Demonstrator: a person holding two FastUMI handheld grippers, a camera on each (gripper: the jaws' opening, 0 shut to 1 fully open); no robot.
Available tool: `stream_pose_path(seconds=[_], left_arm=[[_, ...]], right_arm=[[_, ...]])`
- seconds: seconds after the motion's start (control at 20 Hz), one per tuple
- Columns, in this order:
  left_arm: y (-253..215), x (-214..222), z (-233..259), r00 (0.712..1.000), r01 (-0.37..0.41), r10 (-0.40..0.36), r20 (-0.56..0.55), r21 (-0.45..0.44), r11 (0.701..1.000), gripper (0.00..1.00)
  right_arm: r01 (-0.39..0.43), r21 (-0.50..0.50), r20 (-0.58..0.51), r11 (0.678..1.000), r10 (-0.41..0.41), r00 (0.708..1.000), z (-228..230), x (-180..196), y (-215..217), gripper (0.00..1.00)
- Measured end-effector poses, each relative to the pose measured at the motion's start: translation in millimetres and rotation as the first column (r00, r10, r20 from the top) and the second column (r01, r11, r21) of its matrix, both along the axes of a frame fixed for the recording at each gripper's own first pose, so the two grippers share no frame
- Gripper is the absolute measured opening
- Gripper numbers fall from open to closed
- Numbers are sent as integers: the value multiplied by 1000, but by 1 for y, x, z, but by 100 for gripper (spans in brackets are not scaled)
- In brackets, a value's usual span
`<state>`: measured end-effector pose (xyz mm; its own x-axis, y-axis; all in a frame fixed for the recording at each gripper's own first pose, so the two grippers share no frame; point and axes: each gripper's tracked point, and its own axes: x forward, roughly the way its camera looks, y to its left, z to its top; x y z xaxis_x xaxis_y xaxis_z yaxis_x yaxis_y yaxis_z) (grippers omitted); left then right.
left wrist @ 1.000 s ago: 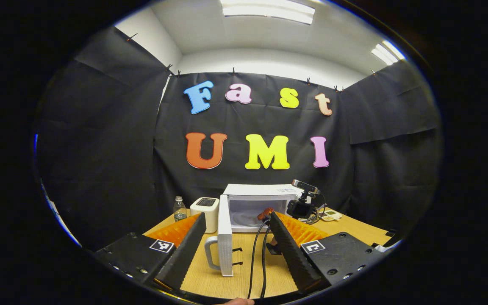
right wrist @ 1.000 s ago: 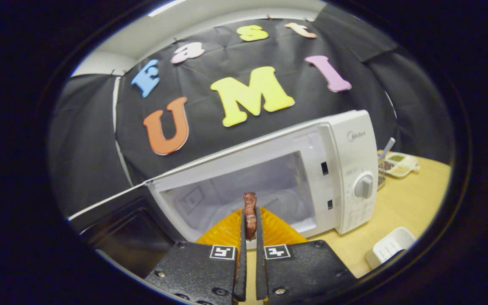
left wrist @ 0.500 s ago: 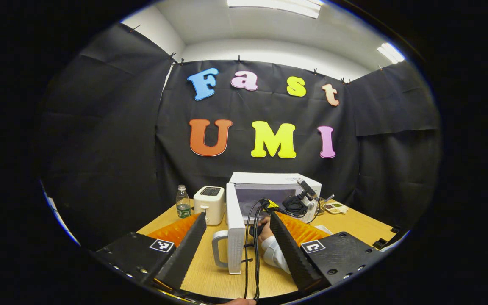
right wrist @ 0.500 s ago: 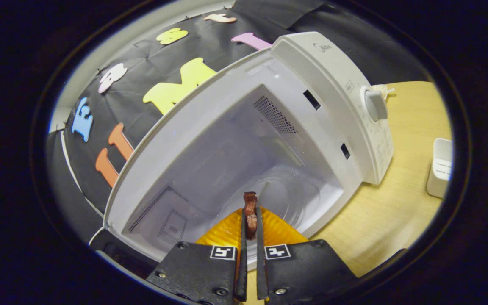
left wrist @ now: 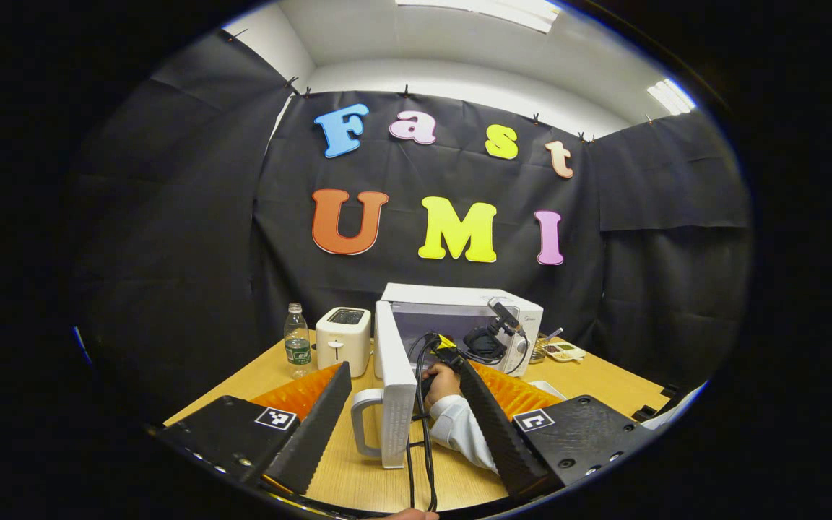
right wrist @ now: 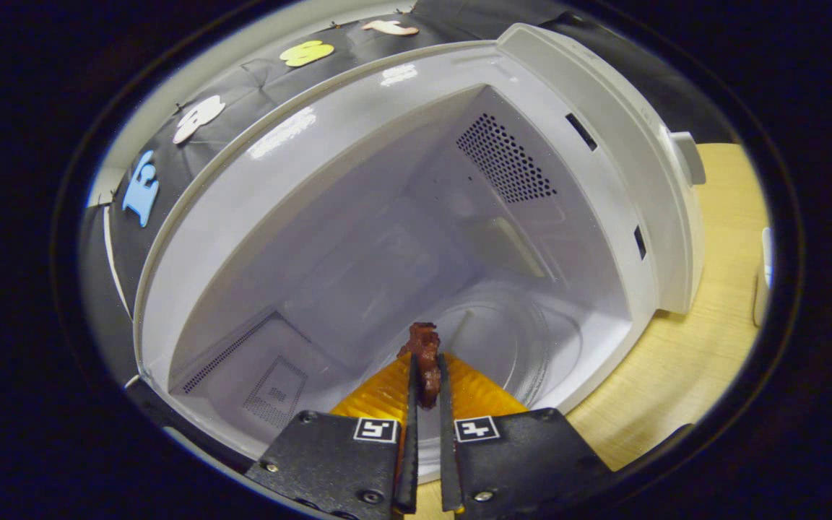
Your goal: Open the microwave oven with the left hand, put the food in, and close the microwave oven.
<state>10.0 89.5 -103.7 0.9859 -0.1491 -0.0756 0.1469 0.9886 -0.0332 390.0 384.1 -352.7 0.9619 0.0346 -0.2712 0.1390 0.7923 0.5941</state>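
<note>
The white microwave oven [left wrist: 459,300] stands on the wooden table with its door [left wrist: 393,390] swung wide open, handle toward me. My left gripper [left wrist: 405,379] is open and well back from the door, holding nothing. A hand [left wrist: 439,381] with a white sleeve holds the right gripper [left wrist: 446,352] at the oven's opening. In the right gripper view, the right gripper [right wrist: 425,361] is shut on a dark red-brown piece of food [right wrist: 425,355]. Its fingertips sit at the cavity's mouth, above the near edge of the glass turntable [right wrist: 503,347].
A white toaster [left wrist: 344,341] and a water bottle [left wrist: 297,348] stand left of the oven. A small compartment tray [left wrist: 566,352] lies at its right. Black cables [left wrist: 419,448] trail over the table [left wrist: 358,477] in front of the door. The control panel with its dial [right wrist: 683,159] is at the cavity's right.
The right gripper has carried the food forward from outside the oven to its opening. The left gripper has drawn slightly back, staying open.
</note>
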Motion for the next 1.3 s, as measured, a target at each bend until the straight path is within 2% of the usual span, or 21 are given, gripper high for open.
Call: stream_pose_path(seconds=[0.1, 0.25, 0.3, 0.35, 0.4, 0.45, 0.5, 0.6, 0.65, 0.75, 0.9, 0.95, 1.0, 1.15, 1.25, 1.3], left_arm=[[1, 3, -1, 1000, -1, 1, -7, -4, 1000, 93], [2, -3, 4, 1000, -3, 3, 16, -10, 1000, 93], [2, -4, 6, 1000, 1, -1, 26, -14, 1000, 93], [1, -5, 8, 999, 6, -5, 31, -16, 1000, 93], [2, -7, 7, 1000, 7, -7, 31, -16, 1000, 93], [3, -8, 6, 1000, 6, -5, 30, -14, 1000, 93], [3, -9, 6, 1000, 5, -5, 28, -9, 1000, 93], [9, -10, 5, 1000, -9, 10, 24, -6, 1000, 93], [11, -12, 6, 1000, -17, 17, 23, -8, 1000, 93], [13, -18, 6, 999, -23, 23, 25, -8, 1000, 93], [26, -26, 7, 998, -50, 50, 25, -8, 999, 93], [29, -29, 7, 998, -58, 58, 23, -9, 998, 93], [34, -34, 9, 997, -68, 68, 27, -8, 998, 93], [47, -47, 16, 994, -98, 98, 52, -8, 995, 93], [58, -54, 21, 989, -126, 127, 73, -23, 992, 93], [61, -56, 20, 989, -128, 130, 70, -27, 991, 93]], right_arm=[[-14, -32, -12, 999, 13, 1000, -2, -1, 6, 19], [-35, -132, -21, 991, 33, 999, -2, -1, 11, 20], [-36, -172, -24, 984, 32, 999, -2, -2, 11, 13], [-38, -207, -26, 978, 34, 999, -4, -2, 10, 22], [-43, -236, -30, 971, 37, 999, -5, -3, 12, 17], [-51, -269, -45, 962, 40, 998, -7, -4, 12, 25], [-59, -298, -59, 953, 43, 997, -11, -5, 11, 22], [-80, -342, -98, 936, 49, 994, -18, -6, 11, 53], [-95, -365, -119, 926, 55, 991, -21, -7, 10, 84], [-107, -397, -120, 911, 64, 991, -14, -11, 8, 92], [-150, -420, -99, 895, 120, 988, 7, -21, 11, 94], [-163, -425, -88, 890, 139, 986, 16, -27, 12, 87], [-179, -432, -73, 884, 164, 984, 26, -35, 12, 94], [-131, -505, -11, 853, 145, 989, 57, -56, -8, 95], [-108, -517, 39, 849, 150, 988, 78, -70, -18, 96], [-98, -526, 50, 845, 145, 988, 85, -77, -26, 89]])
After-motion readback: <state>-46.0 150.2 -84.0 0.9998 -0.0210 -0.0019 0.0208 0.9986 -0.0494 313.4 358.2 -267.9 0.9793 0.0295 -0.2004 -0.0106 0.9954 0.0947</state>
